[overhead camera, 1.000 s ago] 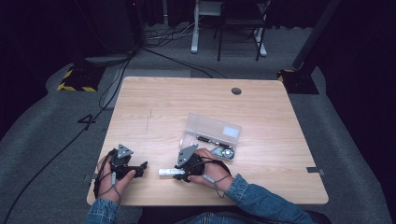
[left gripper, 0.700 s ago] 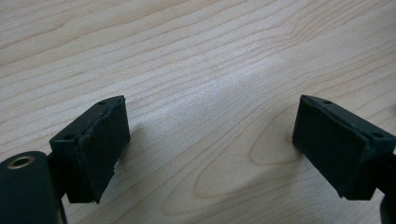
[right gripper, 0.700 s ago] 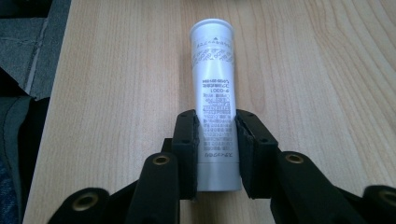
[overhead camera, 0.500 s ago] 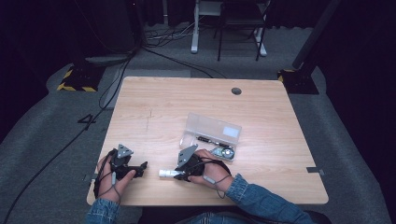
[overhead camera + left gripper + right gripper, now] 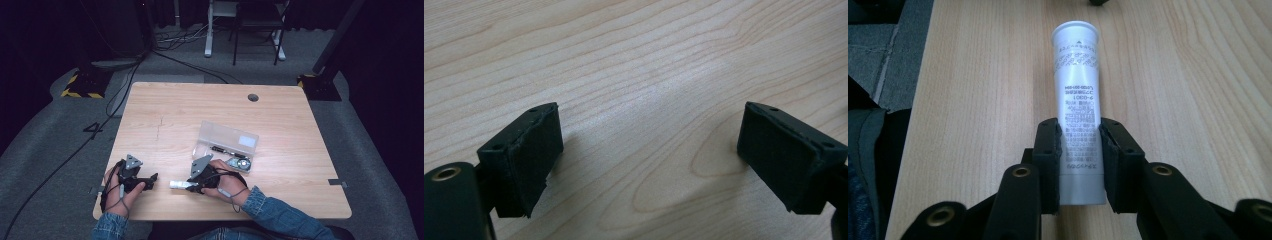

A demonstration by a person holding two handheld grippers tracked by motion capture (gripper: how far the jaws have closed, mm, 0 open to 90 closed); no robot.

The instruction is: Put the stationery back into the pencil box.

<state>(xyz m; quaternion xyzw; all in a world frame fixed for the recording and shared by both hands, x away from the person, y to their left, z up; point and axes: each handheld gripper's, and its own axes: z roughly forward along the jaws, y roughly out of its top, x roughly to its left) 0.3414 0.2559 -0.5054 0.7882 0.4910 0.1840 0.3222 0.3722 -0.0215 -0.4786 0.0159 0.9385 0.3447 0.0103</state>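
The right hand-held gripper (image 5: 1080,150) has just been closing, and its two black pads now press on either side of a white plastic tube printed with small grey text (image 5: 1077,90). The tube lies flat on the pale wood-grain worktop (image 5: 300,130) near the front edge, its capped end pointing away from the jaws, toward the person's left in the high view (image 5: 179,184). The grip sits at the tube's tail end, so most of its length sticks out beyond the pads.

That is the main risk. A smooth, round tube pinched near one end may swing down or twist between the pads when lifted, since the free end outweighs the held part. If the pads squeeze harder to stop that, the soft wall could buckle and the tube could squirt forward out of the jaws. Dragging it instead of lifting could roll it toward the near edge of the worktop and off it.

The left hand-held gripper (image 5: 649,150) rests close by with its jaws wide apart over bare wood, nothing between them; it appears in the high view (image 5: 145,178) a little apart from the tube's cap. A hurried handover could knock the tube sideways.

A clear plastic box with its lid open (image 5: 227,145) lies just behind the right hand, with small parts inside; a careless swing of the wrist or the trailing cable could nudge it.
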